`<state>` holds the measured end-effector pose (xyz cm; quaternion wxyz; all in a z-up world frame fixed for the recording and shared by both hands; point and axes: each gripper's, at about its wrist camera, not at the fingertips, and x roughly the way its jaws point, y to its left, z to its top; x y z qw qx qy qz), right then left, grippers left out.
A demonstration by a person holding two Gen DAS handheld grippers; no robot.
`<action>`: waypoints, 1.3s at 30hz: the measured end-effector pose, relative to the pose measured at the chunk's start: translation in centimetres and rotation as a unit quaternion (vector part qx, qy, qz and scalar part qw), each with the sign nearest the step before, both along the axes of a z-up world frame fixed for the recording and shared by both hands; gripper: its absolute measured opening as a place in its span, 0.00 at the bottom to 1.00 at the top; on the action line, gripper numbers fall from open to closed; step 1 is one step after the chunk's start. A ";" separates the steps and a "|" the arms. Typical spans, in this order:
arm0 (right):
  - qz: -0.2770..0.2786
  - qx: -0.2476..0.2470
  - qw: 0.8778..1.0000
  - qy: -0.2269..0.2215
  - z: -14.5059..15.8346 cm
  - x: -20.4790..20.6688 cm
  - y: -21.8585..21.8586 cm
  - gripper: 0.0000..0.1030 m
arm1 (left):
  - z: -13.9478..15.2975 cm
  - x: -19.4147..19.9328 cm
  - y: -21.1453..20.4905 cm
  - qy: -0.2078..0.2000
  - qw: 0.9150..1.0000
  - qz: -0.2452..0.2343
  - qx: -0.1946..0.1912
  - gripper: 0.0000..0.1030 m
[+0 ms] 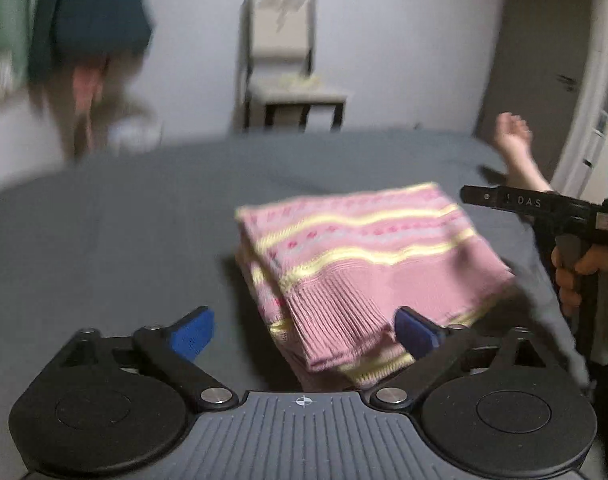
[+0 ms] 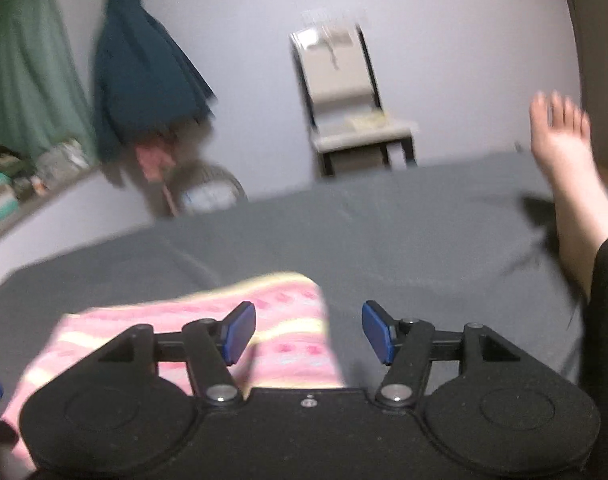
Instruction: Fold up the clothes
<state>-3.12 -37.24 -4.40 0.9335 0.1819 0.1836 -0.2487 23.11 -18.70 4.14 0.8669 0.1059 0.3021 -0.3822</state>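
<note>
A bed (image 1: 144, 216) covered with a dark grey sheet carries everything. A folded pink knitted sweater (image 1: 368, 256) with yellow wavy stripes lies on it, near the front edge. Towards the far right a person's bare foot (image 2: 560, 148) rests on the sheet, beside a small dark item (image 2: 538, 210), too blurred to identify.

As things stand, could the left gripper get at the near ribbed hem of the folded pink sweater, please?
Probably yes. The left gripper stands open with the ribbed hem of the pink sweater lying between its blue pads, and nothing blocks the way on the grey bed.
</note>
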 end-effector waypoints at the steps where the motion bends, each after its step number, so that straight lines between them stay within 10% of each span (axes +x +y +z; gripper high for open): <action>1: 0.005 -0.006 1.000 -0.015 0.4 -0.8 1.4 0.72 | -0.1 -1.0 0.5 -0.020 1.000 -0.013 -0.002 0.96; 8: 0.002 -0.078 0.997 0.009 -1.5 -4.6 12.2 1.00 | -4.0 -5.4 2.7 -0.047 0.997 -0.049 0.018 0.96; 14: -0.017 -0.109 0.991 0.075 -3.7 -6.6 17.2 1.00 | -6.5 -7.2 4.7 -0.079 0.996 -0.023 0.037 0.96; 24: -0.021 -0.082 0.985 0.153 -5.9 -5.8 17.4 1.00 | -7.6 -5.2 4.6 -0.031 0.998 0.045 0.023 0.96; 39: -0.010 -0.049 0.987 0.152 -5.8 -4.9 17.1 1.00 | -8.7 -5.0 2.3 -0.030 0.996 0.072 0.043 1.00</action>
